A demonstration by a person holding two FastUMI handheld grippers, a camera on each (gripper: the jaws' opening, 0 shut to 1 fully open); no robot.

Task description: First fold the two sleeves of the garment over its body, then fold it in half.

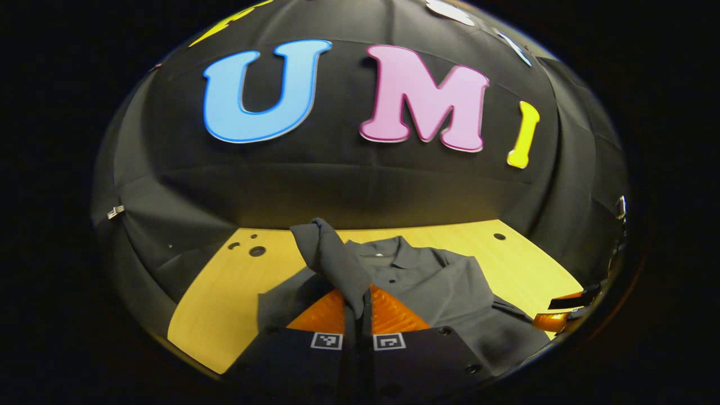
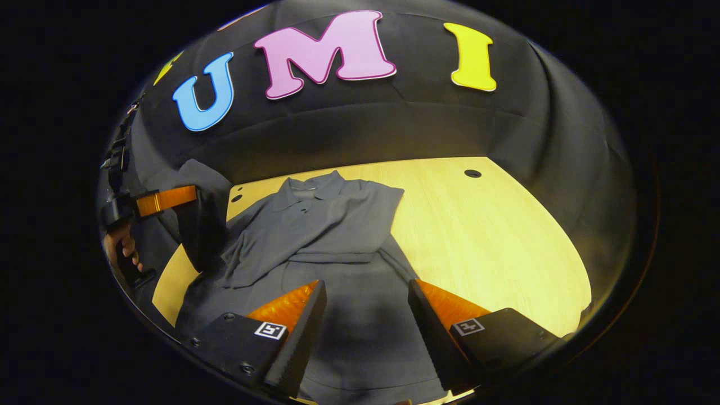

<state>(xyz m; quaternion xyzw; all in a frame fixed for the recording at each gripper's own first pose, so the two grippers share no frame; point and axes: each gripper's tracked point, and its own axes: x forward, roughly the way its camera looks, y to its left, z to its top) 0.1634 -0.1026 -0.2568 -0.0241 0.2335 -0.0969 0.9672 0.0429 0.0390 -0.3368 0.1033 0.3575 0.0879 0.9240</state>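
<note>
A dark grey polo shirt [image 2: 315, 236] lies face up on the yellow wooden table [image 2: 495, 225], collar toward the booth's back wall at 12 o'clock. In the left gripper view, the left gripper [image 1: 358, 315] is closed tight on a bunch of grey fabric, one of the sleeves [image 1: 329, 253], which stands up from between the orange fingers and droops over their tips. The cloth is pinched and raised, by the look of it, so that it can be carried clear of the tabletop and laid across the shirt's chest without dragging the body along.

In the right gripper view, the right gripper [image 2: 365, 315] hangs above the lower half of the shirt with its fingers spread wide and nothing between them, perhaps waiting to steady the cloth. At 9 o'clock in that view a hand [image 2: 121, 247] grips the other tool, its orange finger level beside the lifted fabric. The sleeve at 1 o'clock appears already folded in over the body, though the creases there are hard to read. By this reckoning the first stage is half done and the fold in half has not begun.
</note>
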